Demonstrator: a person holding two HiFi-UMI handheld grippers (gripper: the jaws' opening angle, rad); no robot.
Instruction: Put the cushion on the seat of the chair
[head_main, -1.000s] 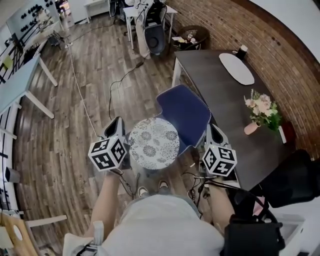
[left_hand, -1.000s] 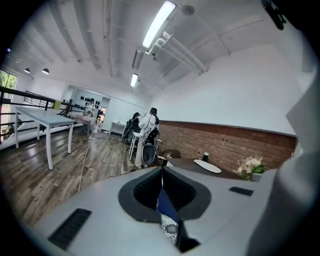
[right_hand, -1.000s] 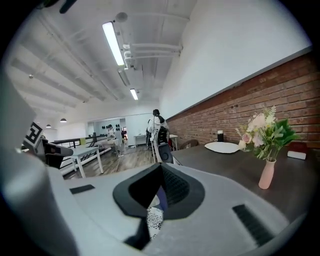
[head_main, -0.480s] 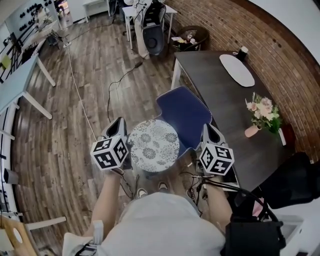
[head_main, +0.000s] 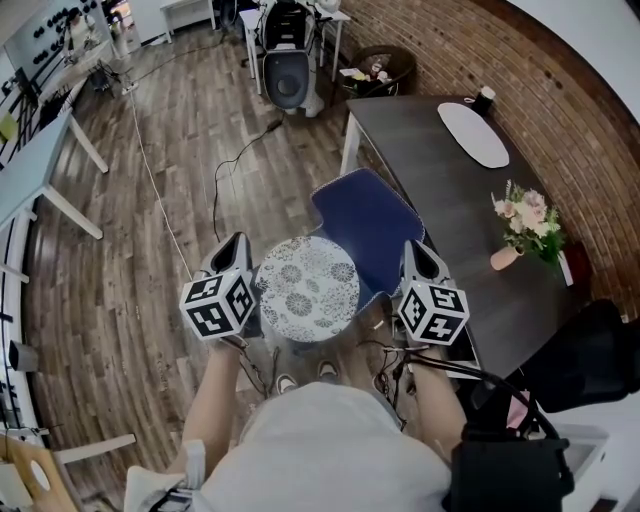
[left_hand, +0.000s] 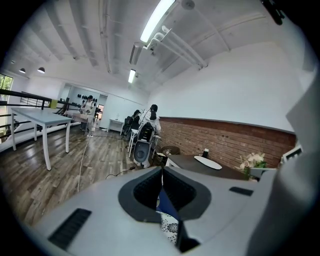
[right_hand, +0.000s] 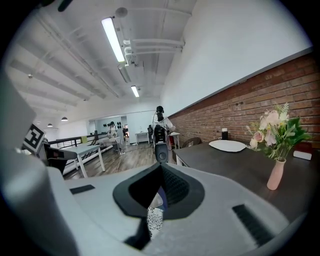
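a: cushion (head_main: 308, 287), head view: hanging in the air, just short of the blue chair seat (head_main: 372, 228).
b: left gripper view: left gripper (left_hand: 162, 172) jaws pinched tight on its edge.
a: right gripper view: right gripper (right_hand: 161, 172) likewise. move both forward together, level, then let go.

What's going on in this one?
A person is carrying a round patterned cushion with two handheld grippers. The left gripper and right gripper are both shut, with the cushion's fabric caught in their jaws. The cushion hangs off the floor just in front of the blue chair by the dark table, not yet on the seat.
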